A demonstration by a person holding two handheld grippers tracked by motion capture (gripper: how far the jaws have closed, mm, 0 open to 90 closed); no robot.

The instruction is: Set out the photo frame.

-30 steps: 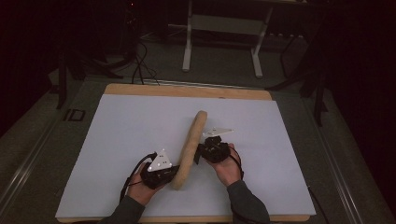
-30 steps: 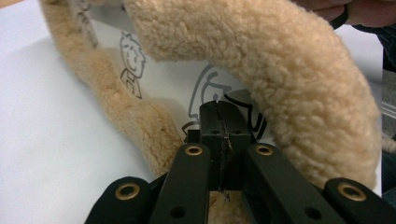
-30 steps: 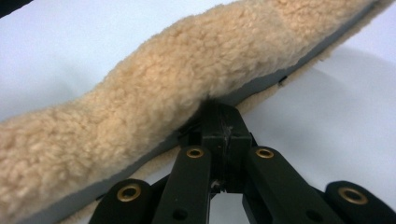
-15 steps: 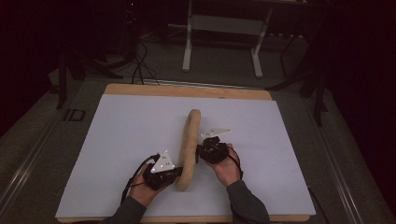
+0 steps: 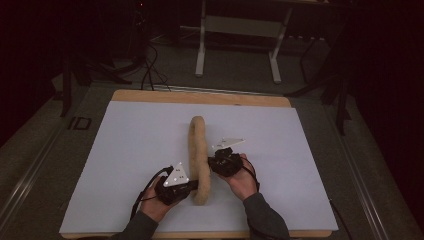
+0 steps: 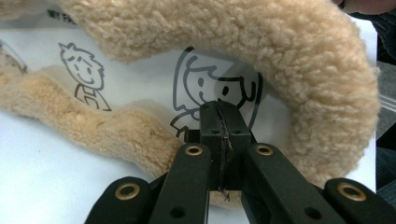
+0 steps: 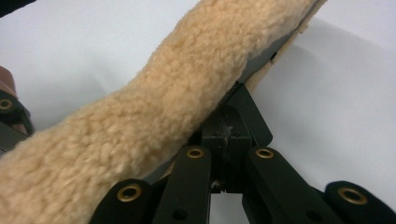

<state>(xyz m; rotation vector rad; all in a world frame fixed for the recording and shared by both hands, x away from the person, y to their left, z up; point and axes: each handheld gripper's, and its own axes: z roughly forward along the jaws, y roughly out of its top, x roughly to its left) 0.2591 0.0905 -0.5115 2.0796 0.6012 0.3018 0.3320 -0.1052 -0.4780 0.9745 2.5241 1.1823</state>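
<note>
A long tan fleece cloth [image 5: 199, 155] lies folded lengthwise on the white table sheet [image 5: 130, 150], curving from near the front edge toward the middle. Its white inner lining [image 6: 140, 79] carries cartoon figures. My left gripper [image 5: 189, 186] touches its near end from the left. In the left gripper view the jaws are shut, tips [image 6: 219, 108] on the printed lining between the two fleece edges. My right gripper [image 5: 212, 162] meets the cloth from the right. Its jaws [image 7: 229, 122] are shut at the grey edge of the cloth, tips partly hidden under the fleece [image 7: 154, 116].
The white sheet covers a wooden board [image 5: 200, 97] on the table. Behind the table stand a white frame's legs [image 5: 237, 45] and floor cables [image 5: 150, 70]. The person's hands and sleeves enter at the bottom edge.
The cloth's far end has swung left, so it now lies nearly straight away from the person with a slight bend. The left gripper has shifted a little toward the front edge.
</note>
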